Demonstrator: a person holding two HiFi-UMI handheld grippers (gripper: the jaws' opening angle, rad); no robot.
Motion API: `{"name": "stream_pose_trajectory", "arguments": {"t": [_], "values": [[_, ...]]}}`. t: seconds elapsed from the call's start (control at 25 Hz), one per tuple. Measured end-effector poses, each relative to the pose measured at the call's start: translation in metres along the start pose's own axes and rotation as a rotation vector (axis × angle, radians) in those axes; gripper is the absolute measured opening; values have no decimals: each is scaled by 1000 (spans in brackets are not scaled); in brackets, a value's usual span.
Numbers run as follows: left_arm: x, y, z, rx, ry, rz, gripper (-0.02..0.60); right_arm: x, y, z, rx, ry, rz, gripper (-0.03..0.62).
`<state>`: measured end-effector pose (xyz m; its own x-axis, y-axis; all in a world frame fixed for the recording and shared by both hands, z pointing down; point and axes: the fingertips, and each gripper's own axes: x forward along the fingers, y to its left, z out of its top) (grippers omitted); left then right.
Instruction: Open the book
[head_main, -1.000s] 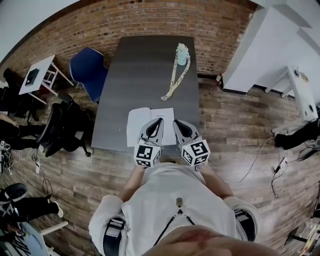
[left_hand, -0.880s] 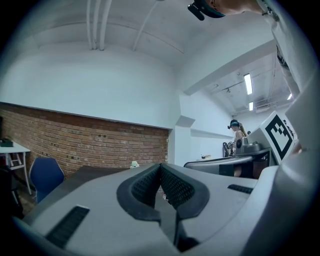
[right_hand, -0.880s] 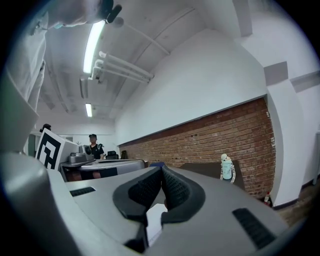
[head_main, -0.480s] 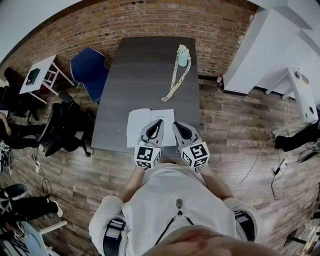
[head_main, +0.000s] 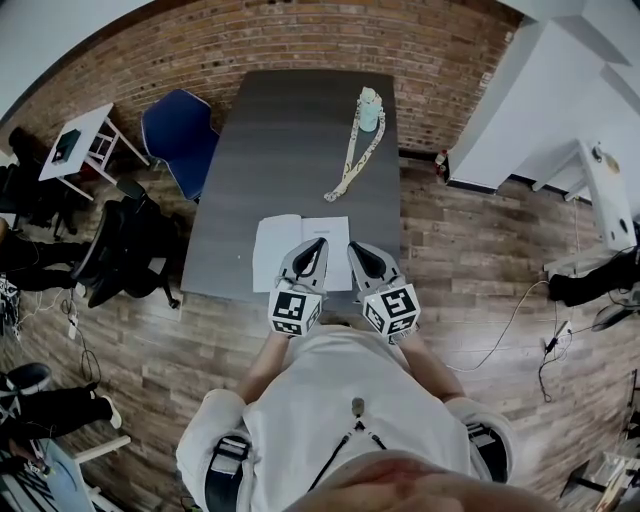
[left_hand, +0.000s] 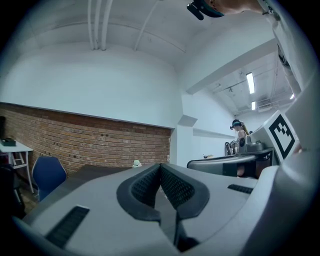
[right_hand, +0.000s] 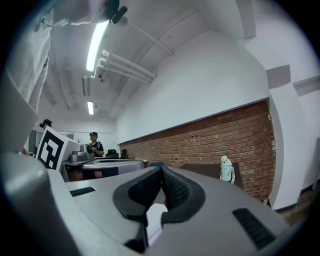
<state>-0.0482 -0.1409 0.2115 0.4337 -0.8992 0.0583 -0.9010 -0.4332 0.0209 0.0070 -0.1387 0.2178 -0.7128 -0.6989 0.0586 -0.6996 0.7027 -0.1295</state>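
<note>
A white book (head_main: 280, 250) lies flat near the front edge of the dark grey table (head_main: 290, 130), with a crease running down its middle. My left gripper (head_main: 318, 243) and right gripper (head_main: 355, 247) hover side by side over the book's near right part, both pointing level toward the far wall. In the left gripper view the jaws (left_hand: 160, 166) meet at the tips with nothing between them. The right gripper view shows its jaws (right_hand: 161, 169) pressed together and empty too, with a strip of white page below them.
A pale green bottle (head_main: 366, 108) with a long strap (head_main: 350, 160) stands at the table's far end, also visible as the bottle (right_hand: 227, 170). A blue chair (head_main: 178, 135) and a black office chair (head_main: 130, 250) stand to the left. A brick wall lies beyond.
</note>
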Motion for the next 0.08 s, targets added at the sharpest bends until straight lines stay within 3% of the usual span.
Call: {"name": "stream_pose_trajectory", "arguments": {"t": [0.08], "values": [[0,2,0,2,0,-3,21,1,0,-1,5,-1,-5,37]]}}
